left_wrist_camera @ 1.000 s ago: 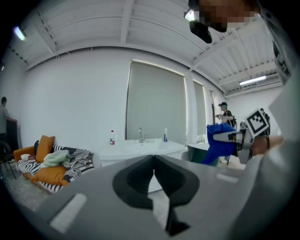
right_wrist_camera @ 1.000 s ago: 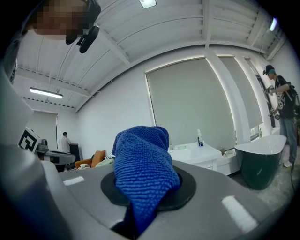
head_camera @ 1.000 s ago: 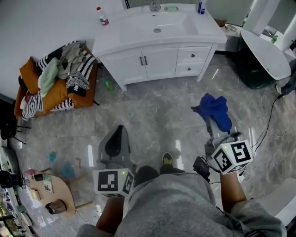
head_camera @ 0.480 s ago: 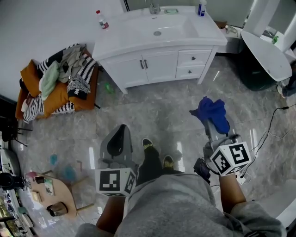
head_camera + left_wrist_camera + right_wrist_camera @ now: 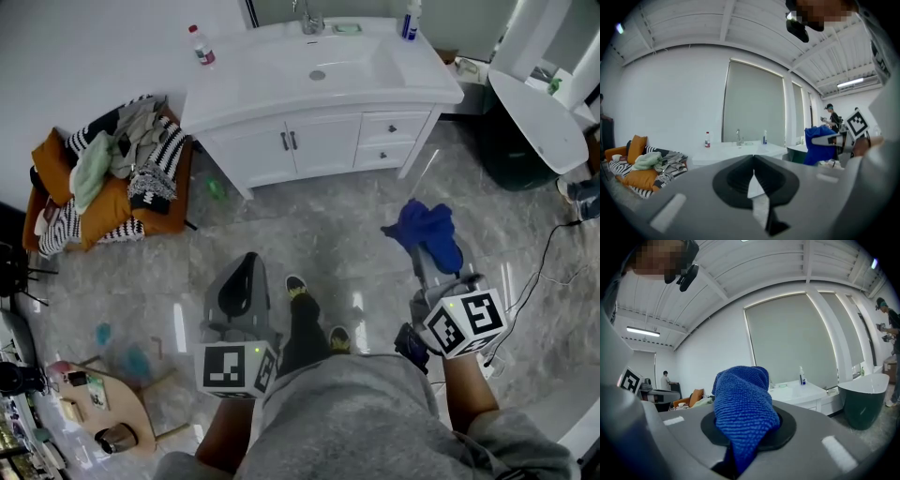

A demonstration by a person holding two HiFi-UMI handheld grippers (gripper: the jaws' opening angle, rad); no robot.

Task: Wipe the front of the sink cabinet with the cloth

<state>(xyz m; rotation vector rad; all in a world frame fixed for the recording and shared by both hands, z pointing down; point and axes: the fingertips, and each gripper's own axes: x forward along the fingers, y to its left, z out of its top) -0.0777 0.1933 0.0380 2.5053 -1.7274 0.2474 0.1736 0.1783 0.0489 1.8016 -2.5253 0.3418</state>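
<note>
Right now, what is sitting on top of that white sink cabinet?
On the sink cabinet top: a red-capped bottle at the left corner, a tap, a green dish and a blue-labelled bottle along the back. The closed doors hide whatever is inside.

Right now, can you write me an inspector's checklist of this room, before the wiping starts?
Surface: glossy grey floor; nothing is touching the cabinet front.
Job's things: white sink cabinet stands ahead against the wall with its doors shut; blue cloth is bunched up, well away from the cabinet.
Clutter: pile of clothes left of the cabinet; bottle on the countertop; small green thing on the floor.
Grippers: left gripper has its jaws together and holds nothing; right gripper is shut on the cloth.
Cables: black cable lies on the floor at the right.
Surroundings: dark tub right of the cabinet.
</note>
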